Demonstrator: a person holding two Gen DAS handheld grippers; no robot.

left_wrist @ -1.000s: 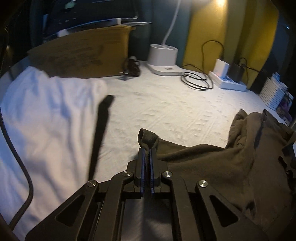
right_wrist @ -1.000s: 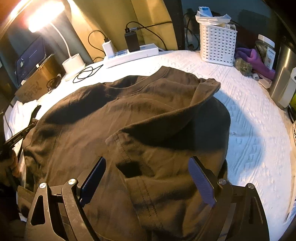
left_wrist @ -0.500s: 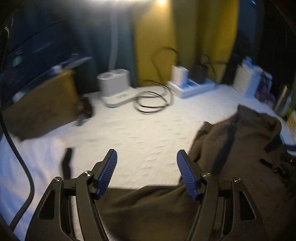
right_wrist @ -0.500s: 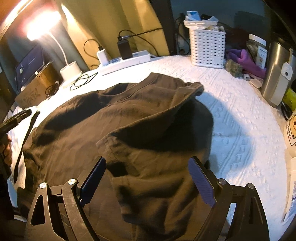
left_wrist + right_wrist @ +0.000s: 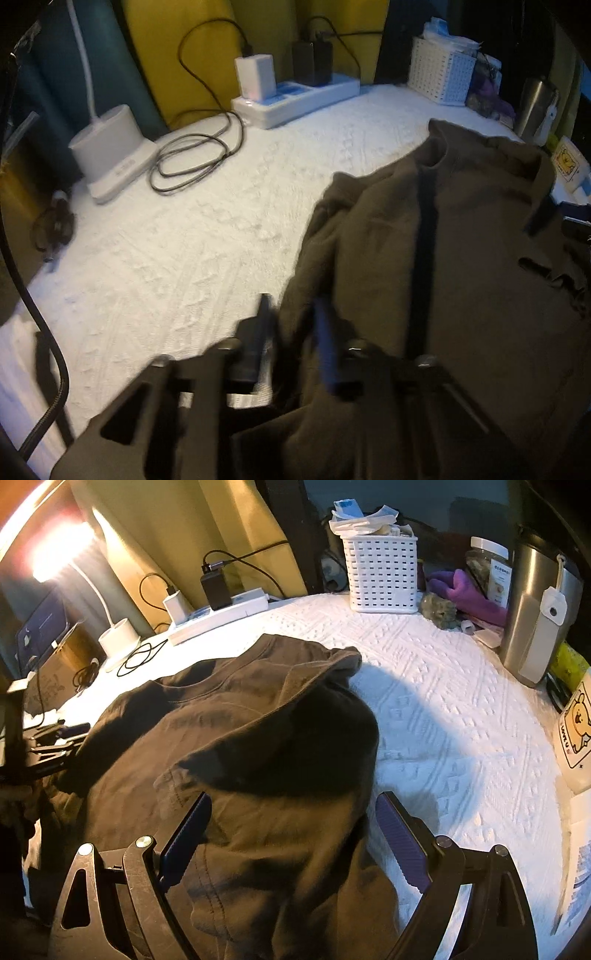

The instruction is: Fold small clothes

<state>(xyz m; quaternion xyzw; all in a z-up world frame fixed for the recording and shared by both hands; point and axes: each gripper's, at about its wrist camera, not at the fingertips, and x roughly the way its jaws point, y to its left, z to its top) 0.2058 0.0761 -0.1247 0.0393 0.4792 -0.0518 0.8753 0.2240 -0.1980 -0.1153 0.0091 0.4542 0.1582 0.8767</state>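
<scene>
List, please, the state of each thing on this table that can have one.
shirt: crumpled, one side folded over.
left tongs: have just been closing, shirt edge between them.
right tongs: open, over the shirt.
lamp: on.
black charger: plugged in.
basket: full.

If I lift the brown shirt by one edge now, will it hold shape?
Probably not. The shirt already lies in soft creases with one flap doubled over, so it should droop. It looks light; the textured white cover may drag it slightly.
</scene>
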